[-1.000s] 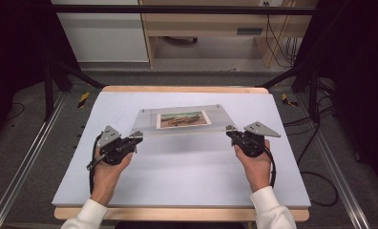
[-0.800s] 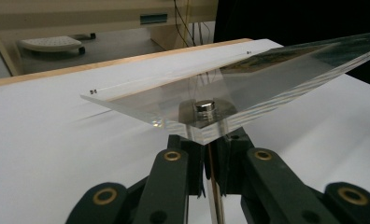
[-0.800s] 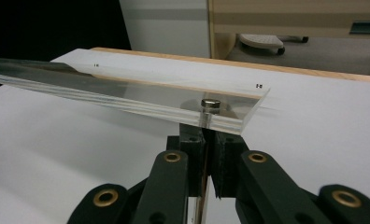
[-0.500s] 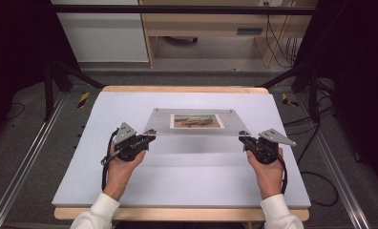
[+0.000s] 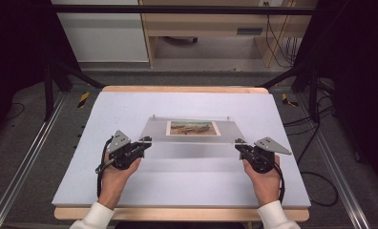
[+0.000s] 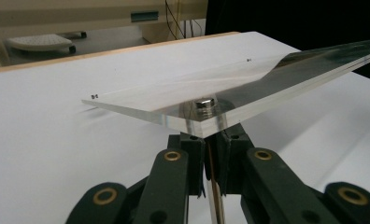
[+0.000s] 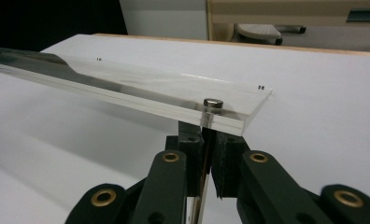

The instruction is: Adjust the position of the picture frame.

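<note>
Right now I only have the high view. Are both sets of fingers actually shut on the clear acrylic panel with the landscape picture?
Observer: Yes. In the left gripper view, the left gripper is shut at a corner of the clear acrylic panel, just below a round silver metal stud.
Reviewer: And the right?
Observer: Same. The right gripper is shut beneath a second silver stud at its corner.
Reviewer: Is it a single sheet?
Observer: No, the right gripper view shows stacked clear layers along its edge.

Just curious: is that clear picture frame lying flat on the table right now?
No, the clear frame hangs tilted above the white table, gripped at its near corners.
</note>
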Motion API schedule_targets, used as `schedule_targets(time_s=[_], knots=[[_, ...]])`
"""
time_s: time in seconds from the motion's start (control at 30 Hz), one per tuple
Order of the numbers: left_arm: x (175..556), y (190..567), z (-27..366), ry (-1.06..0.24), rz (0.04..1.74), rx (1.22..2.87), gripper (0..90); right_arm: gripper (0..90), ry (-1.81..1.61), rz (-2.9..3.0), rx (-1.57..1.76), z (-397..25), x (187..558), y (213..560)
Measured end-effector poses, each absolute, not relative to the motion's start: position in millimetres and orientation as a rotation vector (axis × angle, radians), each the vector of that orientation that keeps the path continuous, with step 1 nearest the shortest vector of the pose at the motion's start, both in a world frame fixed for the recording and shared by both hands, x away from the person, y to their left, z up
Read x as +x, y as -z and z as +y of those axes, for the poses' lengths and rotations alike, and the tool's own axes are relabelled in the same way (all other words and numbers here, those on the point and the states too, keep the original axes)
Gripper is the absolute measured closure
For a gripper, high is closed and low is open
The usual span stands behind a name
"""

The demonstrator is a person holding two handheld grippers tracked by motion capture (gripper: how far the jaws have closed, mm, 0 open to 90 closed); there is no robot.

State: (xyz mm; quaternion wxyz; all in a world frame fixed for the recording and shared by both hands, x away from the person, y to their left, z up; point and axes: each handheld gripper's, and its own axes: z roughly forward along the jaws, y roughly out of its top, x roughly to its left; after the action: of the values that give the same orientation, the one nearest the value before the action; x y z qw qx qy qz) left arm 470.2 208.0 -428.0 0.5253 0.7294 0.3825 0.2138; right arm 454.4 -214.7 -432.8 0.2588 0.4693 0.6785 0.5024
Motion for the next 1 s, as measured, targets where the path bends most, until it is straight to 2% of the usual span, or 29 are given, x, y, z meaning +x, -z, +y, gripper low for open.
schedule_targets(time_s=[0.2,0.7,1.0], knots=[[461,439,210,-0.514,0.928,1.762,81.9,83.5,-1.330,1.859,1.252,-211,446,441],[453,465,208,-0.435,0.996,1.948,83.1,84.9,-1.233,2.004,1.352,-209,434,469],[454,470,208,-0.430,1.011,1.974,83.2,84.9,-1.205,2.047,1.364,-207,434,475]])
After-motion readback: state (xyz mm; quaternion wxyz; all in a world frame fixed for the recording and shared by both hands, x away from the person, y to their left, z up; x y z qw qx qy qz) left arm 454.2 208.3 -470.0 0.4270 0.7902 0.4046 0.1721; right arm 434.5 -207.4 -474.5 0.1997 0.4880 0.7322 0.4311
